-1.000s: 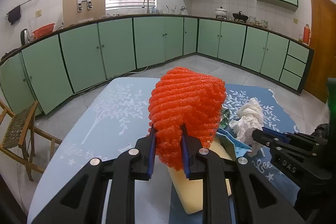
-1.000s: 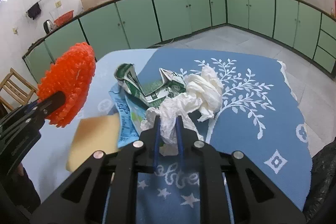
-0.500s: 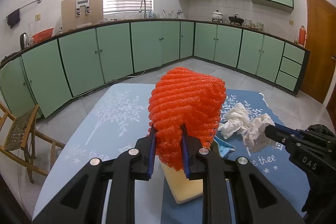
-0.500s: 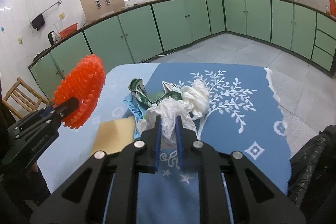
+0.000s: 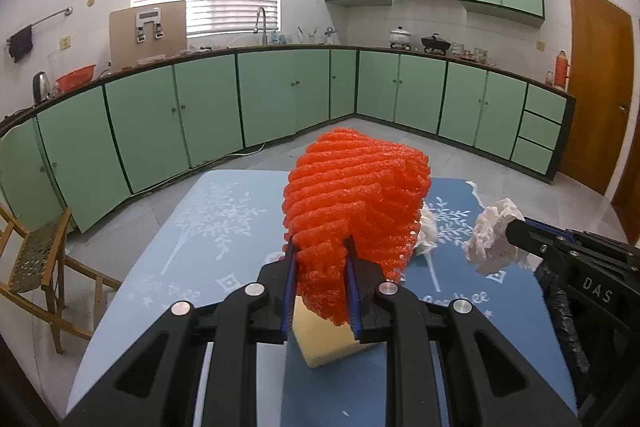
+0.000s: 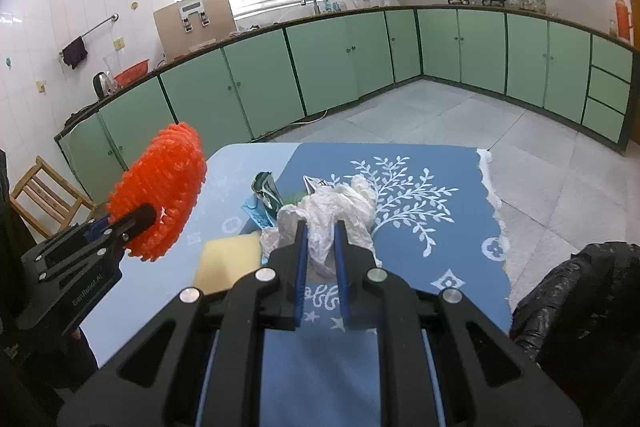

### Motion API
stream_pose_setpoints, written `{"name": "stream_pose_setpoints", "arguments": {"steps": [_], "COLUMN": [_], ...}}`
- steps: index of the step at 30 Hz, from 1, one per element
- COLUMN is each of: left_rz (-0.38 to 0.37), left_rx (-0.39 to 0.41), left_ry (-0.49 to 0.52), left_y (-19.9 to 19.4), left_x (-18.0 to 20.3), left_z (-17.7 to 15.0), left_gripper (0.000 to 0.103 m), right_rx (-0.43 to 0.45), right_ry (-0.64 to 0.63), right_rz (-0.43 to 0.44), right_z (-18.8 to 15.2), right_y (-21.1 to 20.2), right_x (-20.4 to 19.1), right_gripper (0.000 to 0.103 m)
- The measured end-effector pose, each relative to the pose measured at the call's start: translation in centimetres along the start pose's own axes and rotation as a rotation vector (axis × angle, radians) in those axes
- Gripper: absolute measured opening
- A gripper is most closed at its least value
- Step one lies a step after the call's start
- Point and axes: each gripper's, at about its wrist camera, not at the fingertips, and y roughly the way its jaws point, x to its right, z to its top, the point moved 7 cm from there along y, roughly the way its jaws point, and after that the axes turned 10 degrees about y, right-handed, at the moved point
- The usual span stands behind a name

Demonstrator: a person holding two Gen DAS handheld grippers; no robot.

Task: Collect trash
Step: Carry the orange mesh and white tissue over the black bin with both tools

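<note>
Trash, here an orange ribbed foam fruit net (image 5: 356,223), is sitting pinched between the blue pads of the left gripper (image 5: 320,283) in the left wrist view, standing upright above a pale yellow rectangular sponge (image 5: 328,343) that is lying on the blue tablecloth with white tree print (image 5: 208,227) towards the table's near edge. Off towards the right edge, the right gripper (image 5: 516,231) is carrying a crumpled white tissue wad (image 5: 492,239) clear of the cloth. In the right wrist view, that gripper (image 6: 320,259) is showing its jaws pressed together on the wad (image 6: 332,211), while a crushed green carton (image 6: 266,189) and a blue wrapper (image 6: 254,213) are lying just beyond it, near the table's middle. The black plastic bin bag (image 6: 580,291) is waiting past the table's right edge, to the right of both grippers, so the right hand is probably the nearer one and should be dropping first, with the left (image 6: 132,223) crossing after it.
</note>
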Motion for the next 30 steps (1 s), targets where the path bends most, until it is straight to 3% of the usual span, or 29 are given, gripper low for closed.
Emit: {"name": "stream_pose_setpoints", "arguments": {"steps": [18,30], "left_rz": [-0.100,-0.230], "left_rx": [0.043,0.058], "left_ry": [0.056,0.117], "left_y": [-3.8,-5.2], "left_x": [6.4,14.5], "left_z": [2.0,2.9], "left_gripper": [0.021,0.021], "right_rx": [0.070,0.131], "right_ry": [0.030,0.084], "right_rz": [-0.049,-0.147], "right_z": [0.4,0.1], "right_y": [-7.4,-13.6], "right_x": [2.9,9.2], "right_gripper": [0.012,0.012]}}
